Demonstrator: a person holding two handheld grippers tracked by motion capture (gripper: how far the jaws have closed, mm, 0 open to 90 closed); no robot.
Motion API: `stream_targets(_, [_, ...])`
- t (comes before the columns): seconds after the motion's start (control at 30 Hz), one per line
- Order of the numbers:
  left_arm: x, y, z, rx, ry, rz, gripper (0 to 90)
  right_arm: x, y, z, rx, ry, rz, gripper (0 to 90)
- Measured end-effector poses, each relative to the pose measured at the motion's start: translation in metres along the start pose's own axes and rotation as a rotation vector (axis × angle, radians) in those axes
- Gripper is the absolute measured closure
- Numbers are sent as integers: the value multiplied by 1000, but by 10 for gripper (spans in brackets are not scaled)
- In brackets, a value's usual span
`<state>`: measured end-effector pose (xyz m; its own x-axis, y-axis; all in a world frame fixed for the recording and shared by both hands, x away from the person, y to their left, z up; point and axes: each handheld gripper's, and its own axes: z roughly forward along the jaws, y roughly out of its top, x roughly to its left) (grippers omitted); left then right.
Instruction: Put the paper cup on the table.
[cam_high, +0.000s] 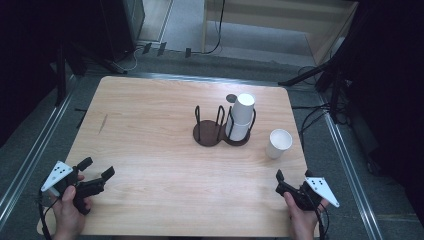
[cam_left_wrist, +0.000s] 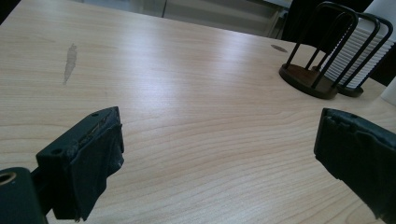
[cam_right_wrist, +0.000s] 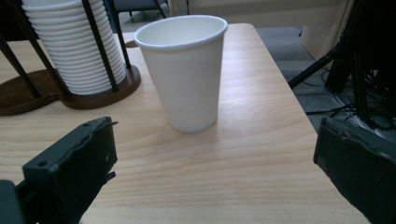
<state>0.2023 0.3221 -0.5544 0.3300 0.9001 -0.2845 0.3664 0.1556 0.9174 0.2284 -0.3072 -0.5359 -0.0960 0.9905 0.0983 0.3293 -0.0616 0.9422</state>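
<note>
A single white paper cup (cam_high: 278, 143) (cam_right_wrist: 183, 70) stands upright on the wooden table (cam_high: 150, 130), right of a dark two-ring cup holder (cam_high: 220, 127). The holder's right ring carries a stack of white cups (cam_high: 241, 116) (cam_right_wrist: 74, 46) (cam_left_wrist: 359, 56); its left ring (cam_left_wrist: 308, 77) is empty. My left gripper (cam_high: 97, 167) (cam_left_wrist: 217, 158) rests open near the table's front left corner, nothing between its jaws. My right gripper (cam_high: 294, 176) (cam_right_wrist: 217, 163) is open at the front right, facing the single cup a short way ahead, not touching it.
The table's right edge (cam_right_wrist: 299, 107) runs close beside the single cup. A small dark round mark (cam_high: 231, 98) lies behind the holder. Black stands and cables (cam_high: 325, 100) crowd the floor to the right, and a grey smudge (cam_left_wrist: 70, 60) marks the left of the tabletop.
</note>
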Motion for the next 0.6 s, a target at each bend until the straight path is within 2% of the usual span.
stream_targets(0.27, [1, 0, -1, 3, -8, -3, 18, -11, -6, -8, 20, -26, -11, 0])
stream_targets(0.37, [1, 0, -1, -1, -9, -5, 18, -17, -8, -13, 31, -43, -1, 0])
stream_targets(0.6, [3, -1, -3, -23, -3, -42, 18, -27, -11, -21, 33, -64, 11, 0])
